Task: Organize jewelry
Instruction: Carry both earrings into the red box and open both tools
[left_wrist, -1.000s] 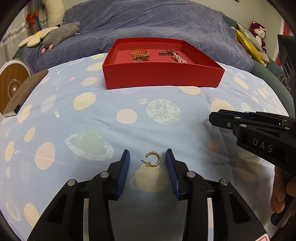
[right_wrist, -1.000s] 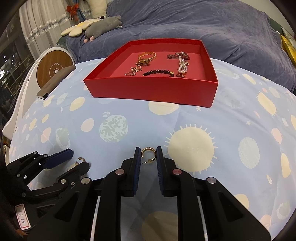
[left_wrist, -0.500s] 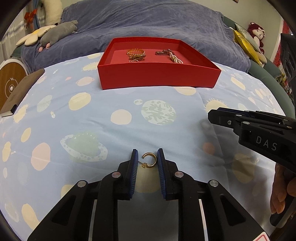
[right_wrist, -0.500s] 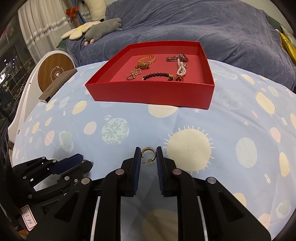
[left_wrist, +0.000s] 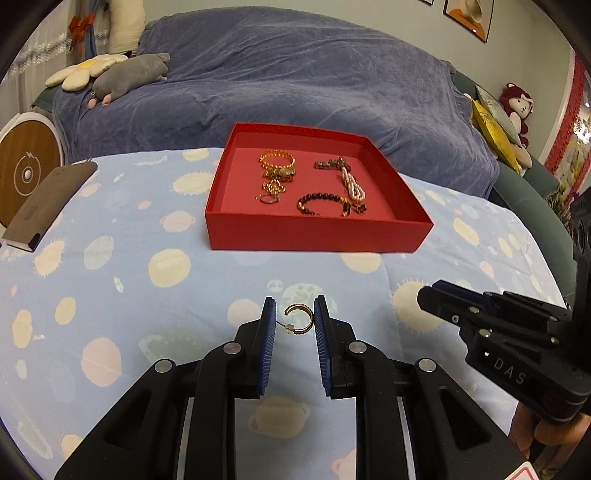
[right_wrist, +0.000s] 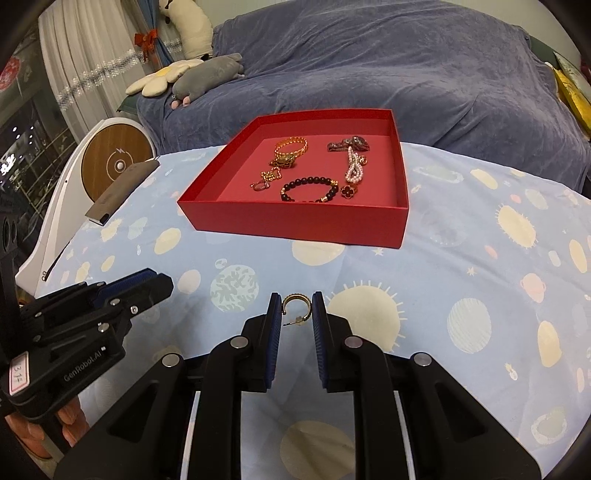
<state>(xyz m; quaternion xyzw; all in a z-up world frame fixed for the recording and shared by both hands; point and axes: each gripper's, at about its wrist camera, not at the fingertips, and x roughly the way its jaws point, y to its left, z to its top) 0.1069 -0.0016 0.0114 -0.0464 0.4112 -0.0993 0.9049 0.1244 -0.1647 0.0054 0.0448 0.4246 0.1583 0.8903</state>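
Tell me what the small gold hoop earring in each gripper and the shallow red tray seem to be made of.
Gold hoop earring in the left gripper and gold hoop earring in the right gripper: apparently gold-toned metal, shiny, with a beaded or ribbed outer edge and a thin post; plating or solid cannot be told. Shallow red tray: likely matte cardboard, judging by its thin straight walls and crisp folded corners.

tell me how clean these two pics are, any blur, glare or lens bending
Left wrist view: sharp, the gold hoop earring between the jaws crisp; strong fisheye bending bows the red box and leaves dark corners. Right wrist view: equally sharp on its earring, same barrel distortion, dim warm indoor light, soft shadows, no glare.
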